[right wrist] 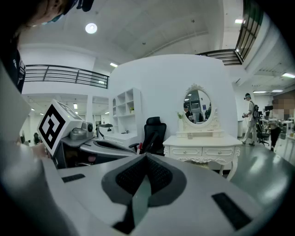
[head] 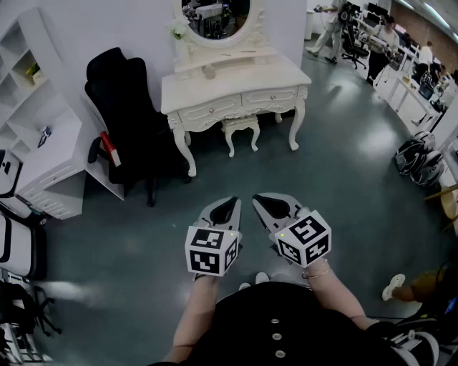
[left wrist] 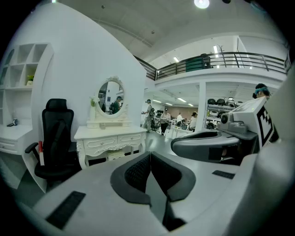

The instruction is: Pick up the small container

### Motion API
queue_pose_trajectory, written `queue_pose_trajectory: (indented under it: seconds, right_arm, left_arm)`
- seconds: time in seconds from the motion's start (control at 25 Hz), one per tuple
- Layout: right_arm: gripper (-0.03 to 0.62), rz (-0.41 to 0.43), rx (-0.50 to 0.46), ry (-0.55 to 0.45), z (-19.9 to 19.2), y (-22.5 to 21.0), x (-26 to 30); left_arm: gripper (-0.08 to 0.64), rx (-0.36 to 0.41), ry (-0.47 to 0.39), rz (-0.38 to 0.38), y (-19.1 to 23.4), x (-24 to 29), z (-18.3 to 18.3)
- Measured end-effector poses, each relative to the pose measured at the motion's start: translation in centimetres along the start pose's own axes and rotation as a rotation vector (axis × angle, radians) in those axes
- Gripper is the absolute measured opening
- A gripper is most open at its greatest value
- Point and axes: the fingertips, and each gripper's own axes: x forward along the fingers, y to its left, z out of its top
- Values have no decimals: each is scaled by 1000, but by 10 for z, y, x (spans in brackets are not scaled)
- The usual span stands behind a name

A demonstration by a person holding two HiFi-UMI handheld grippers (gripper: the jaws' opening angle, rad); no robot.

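Observation:
The small container (head: 209, 71) is a little tan pot on the raised shelf of the white dressing table (head: 265, 77), under the oval mirror (head: 215, 18). It also shows as a tiny pot (left wrist: 103, 126) in the left gripper view and again as a pot (right wrist: 188, 135) in the right gripper view. My left gripper (head: 232, 201) and right gripper (head: 256, 198) are held side by side above the floor, well short of the table. Both point toward it. The left gripper (left wrist: 150, 153) has its pads pressed together with nothing between them. The right gripper (right wrist: 145, 156) is the same.
A black office chair (head: 122, 107) stands left of the table, next to a white shelf unit (head: 43, 143). A small white stool (head: 240, 129) is tucked under the table. Bags (head: 418, 161) lie on the floor at right. People stand by desks at the far right.

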Motion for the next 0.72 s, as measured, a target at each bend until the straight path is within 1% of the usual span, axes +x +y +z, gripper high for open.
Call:
queue_pose_trajectory:
  seconds: [0.28,0.48,0.72]
  right_arm:
    - [2,11,6,18,-9,-6,-4]
    - [2,19,17,19,-13,-9,-5]
    - [1,38,73,-8,-13,-12,-7]
  left_arm:
    - [14,-8,28,3,-8,5,-8]
    - [14,-12,21,4,-11,9,-8]
    - [14,-13,13,-27,-18,15,-8]
